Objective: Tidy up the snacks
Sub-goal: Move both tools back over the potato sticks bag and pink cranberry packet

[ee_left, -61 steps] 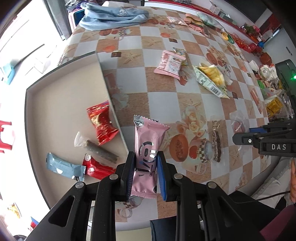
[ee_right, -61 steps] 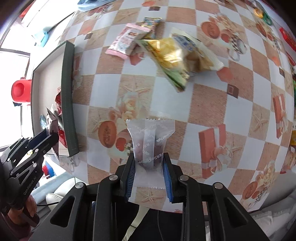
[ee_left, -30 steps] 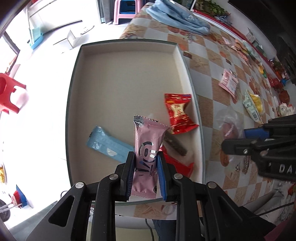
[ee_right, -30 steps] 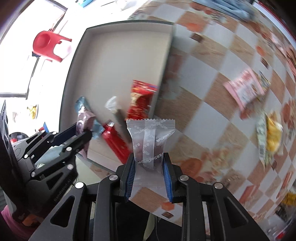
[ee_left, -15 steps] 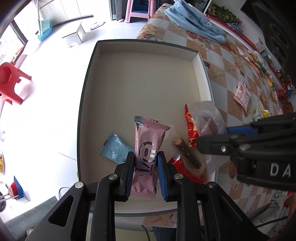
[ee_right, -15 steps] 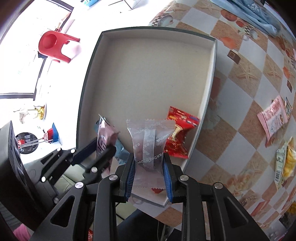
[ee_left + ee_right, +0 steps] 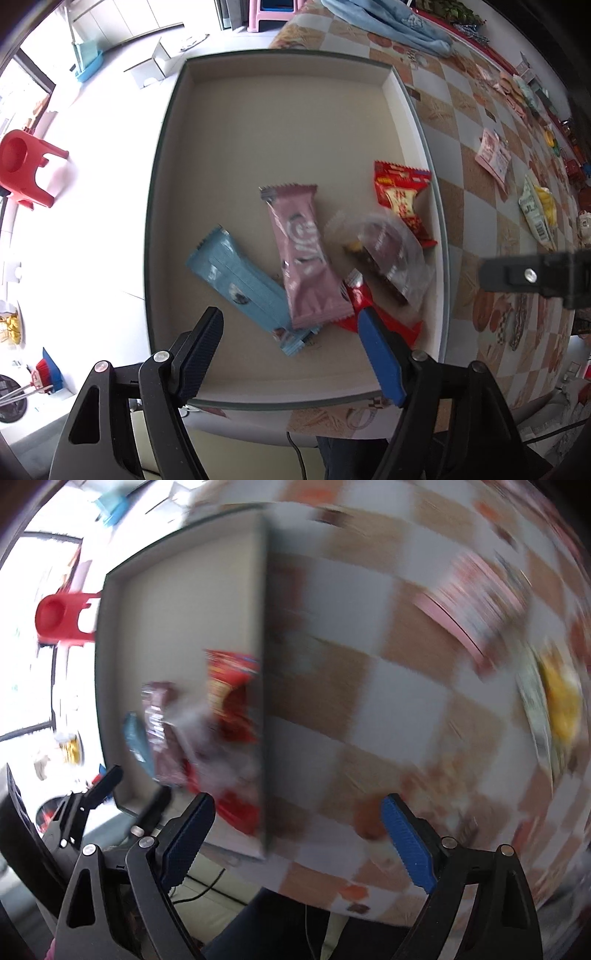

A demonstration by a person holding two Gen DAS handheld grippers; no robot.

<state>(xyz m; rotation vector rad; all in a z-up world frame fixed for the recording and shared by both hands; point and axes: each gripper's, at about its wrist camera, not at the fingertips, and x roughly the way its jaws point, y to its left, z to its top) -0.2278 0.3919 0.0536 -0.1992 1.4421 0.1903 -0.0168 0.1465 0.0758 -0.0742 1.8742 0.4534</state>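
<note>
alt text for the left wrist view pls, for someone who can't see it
The open left gripper hangs over a shallow tray where a pink snack bar lies across a blue bar, beside a clear packet and a red packet.

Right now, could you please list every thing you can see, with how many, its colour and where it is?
tray: 1, beige inside, table edge
pink bar: 1, in tray, over blue bar
blue bar: 1, in tray
red packets: 2, tray's right side
clear packet: 1, dark filling, in tray
pink pack: 1, on table
yellow bag: 1, on table
blue cloth: 1, far table end
red stool: 1, floor
left gripper: jaws open, empty
right gripper: jaws open, empty
</note>
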